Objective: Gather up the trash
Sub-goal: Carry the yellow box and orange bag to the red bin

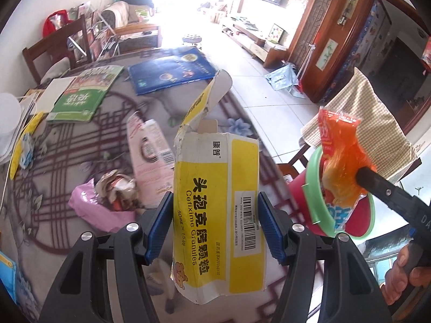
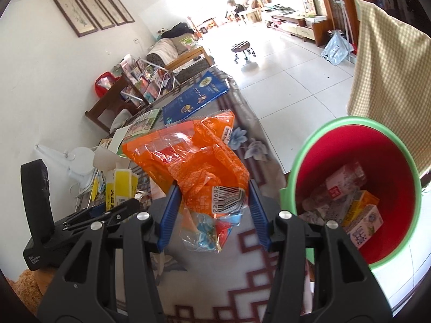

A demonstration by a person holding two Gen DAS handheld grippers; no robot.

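The medicine box (image 1: pixel 218 210) is yellow and white with black lettering and a barcode. The crinkled wrapper (image 2: pixel 199 158) is orange, part clear, with a black-and-white barcode and a blue and red patch low down. The bin (image 2: pixel 358 188) is red inside with a green rim. The surface (image 1: pixel 70 145) wears a grey cloth with dark red lattice lines and pale blue flowers. On it lie a blue book (image 1: pixel 172 70), a green book (image 1: pixel 83 94) and a pink bag (image 1: pixel 91 204). The tongs' pads (image 1: pixel 159 231) are blue on black arms. The chair's cloth (image 2: pixel 388 80) is beige check.

Home living-dining room, sofa (image 1: pixel 126 13), framed pictures (image 2: pixel 91 13), cloth-covered dining table (image 1: pixel 67 145), wooden chair (image 1: pixel 54 51)
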